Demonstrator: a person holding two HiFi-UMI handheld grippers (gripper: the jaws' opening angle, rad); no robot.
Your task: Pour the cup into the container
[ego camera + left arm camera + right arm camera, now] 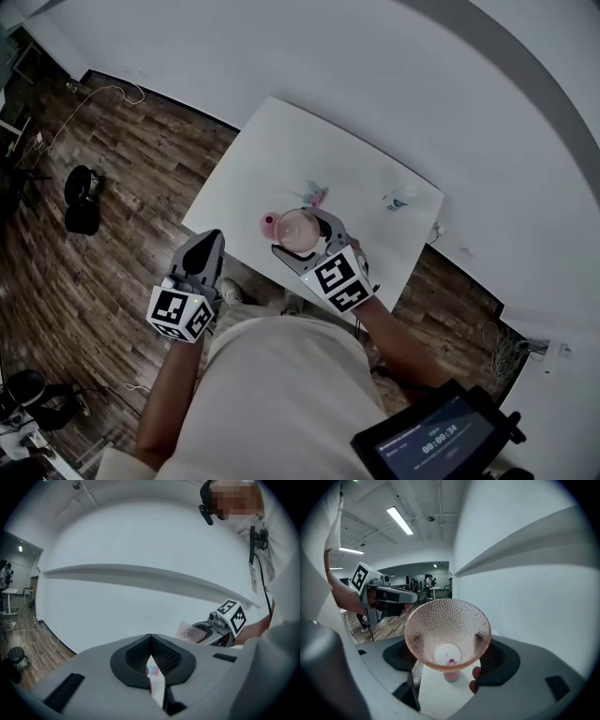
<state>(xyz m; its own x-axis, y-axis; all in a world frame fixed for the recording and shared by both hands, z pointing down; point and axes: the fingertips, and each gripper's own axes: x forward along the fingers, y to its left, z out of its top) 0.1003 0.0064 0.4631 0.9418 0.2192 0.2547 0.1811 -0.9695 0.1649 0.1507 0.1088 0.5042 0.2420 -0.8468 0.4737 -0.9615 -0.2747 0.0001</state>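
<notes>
Holding a pink cup (296, 227) at frame centre, the right tongs (302, 239) must next tip it over the small pink container (270, 223) just left; left tongs (202, 246) closed, empty.

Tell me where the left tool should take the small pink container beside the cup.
Probably its round side wall, from the left: the small pink container stands on the table with the cup, held in the right tool, close on its right. The left tool is shut; open it first.
</notes>
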